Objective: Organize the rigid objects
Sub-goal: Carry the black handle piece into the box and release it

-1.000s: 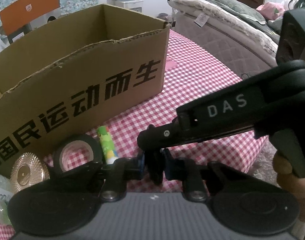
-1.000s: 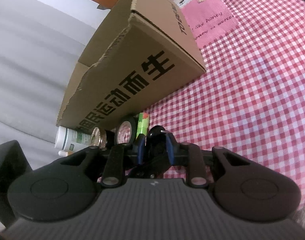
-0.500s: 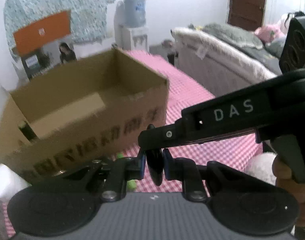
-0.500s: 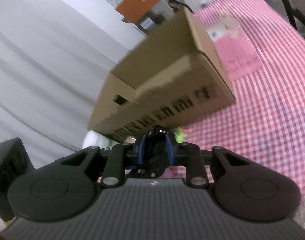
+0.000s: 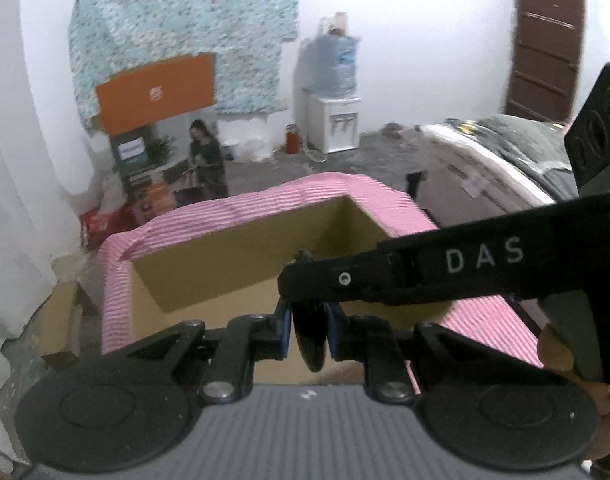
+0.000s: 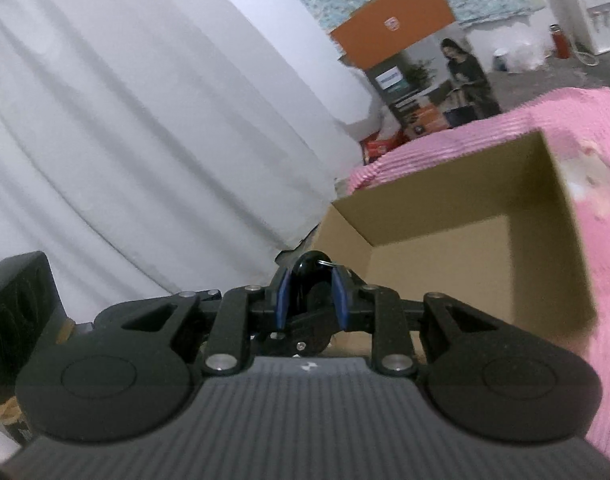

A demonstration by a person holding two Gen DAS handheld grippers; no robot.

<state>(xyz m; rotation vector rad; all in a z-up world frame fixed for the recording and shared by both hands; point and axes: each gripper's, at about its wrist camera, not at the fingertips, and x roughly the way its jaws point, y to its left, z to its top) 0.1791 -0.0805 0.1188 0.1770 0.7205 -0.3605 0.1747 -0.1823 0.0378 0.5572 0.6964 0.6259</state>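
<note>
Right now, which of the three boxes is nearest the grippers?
The brown cardboard box, open-topped on the pink cloth just beyond them; the orange box and the box picturing a woman stand back by the wall.

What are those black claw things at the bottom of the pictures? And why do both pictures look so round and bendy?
Those claws are grabbers that a person holds, one in each hand. Each has a tiny camera looking out along its two fingers, and its lens bends the picture. That is why everything looks round.

One picture comes from the left gripper. The other comes from the right gripper. In the left one you can also see the right grabber from the side, the long black bar that says DAS.

Both grabbers pinch the same small black object between their blue pads. I cannot tell what it is.

Below them is an open cardboard box. It sits on a table with a pink checked cloth. They seem to be holding the object over the box.
</note>
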